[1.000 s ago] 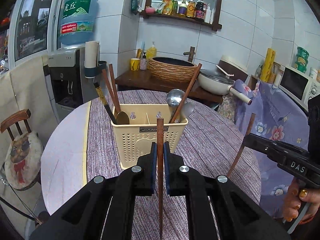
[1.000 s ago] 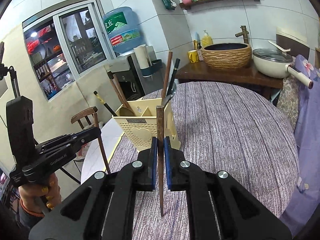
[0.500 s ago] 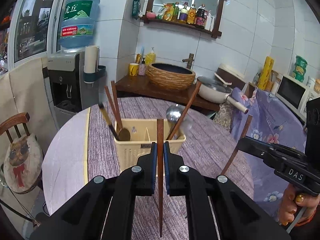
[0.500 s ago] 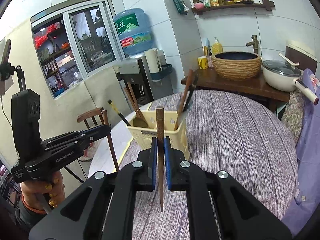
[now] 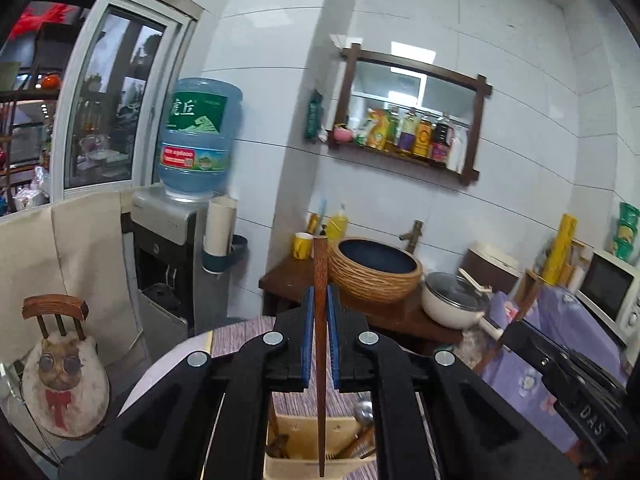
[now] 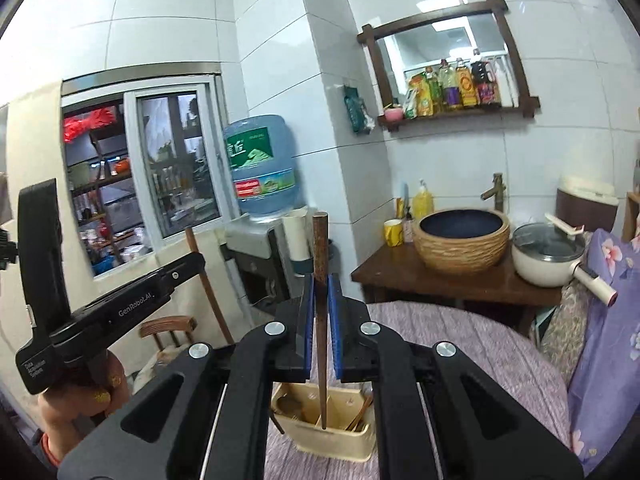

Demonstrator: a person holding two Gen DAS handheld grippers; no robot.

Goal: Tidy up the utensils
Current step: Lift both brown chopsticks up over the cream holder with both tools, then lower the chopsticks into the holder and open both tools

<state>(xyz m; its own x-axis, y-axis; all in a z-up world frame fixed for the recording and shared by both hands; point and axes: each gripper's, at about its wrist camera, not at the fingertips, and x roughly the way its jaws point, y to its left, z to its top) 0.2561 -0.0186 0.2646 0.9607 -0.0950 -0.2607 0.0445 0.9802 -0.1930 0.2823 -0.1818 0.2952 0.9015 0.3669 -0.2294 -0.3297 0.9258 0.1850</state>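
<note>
My left gripper (image 5: 319, 300) is shut on a brown wooden chopstick (image 5: 320, 360) held upright, its lower tip over the cream utensil holder (image 5: 320, 446) below. My right gripper (image 6: 319, 288) is shut on another brown chopstick (image 6: 320, 340), upright, its tip above the middle compartment of the same holder (image 6: 328, 420). The holder stands on the striped purple tablecloth (image 6: 460, 356) and holds a metal spoon (image 5: 362, 410) and other wooden utensils. The left gripper (image 6: 120, 308) with its chopstick shows at the left of the right wrist view; the right gripper (image 5: 560, 368) shows at the right of the left wrist view.
Behind the round table stand a water dispenser (image 5: 176, 256) with a blue bottle, a wooden counter with a woven basin (image 5: 374, 270) and a white pot (image 5: 454, 300), a microwave (image 5: 608, 284) at the right and a small chair (image 5: 60, 344) at the left.
Both grippers have risen and moved forward over the holder, which now sits low in both views beneath the chopstick tips. Both stay shut on their chopsticks.
</note>
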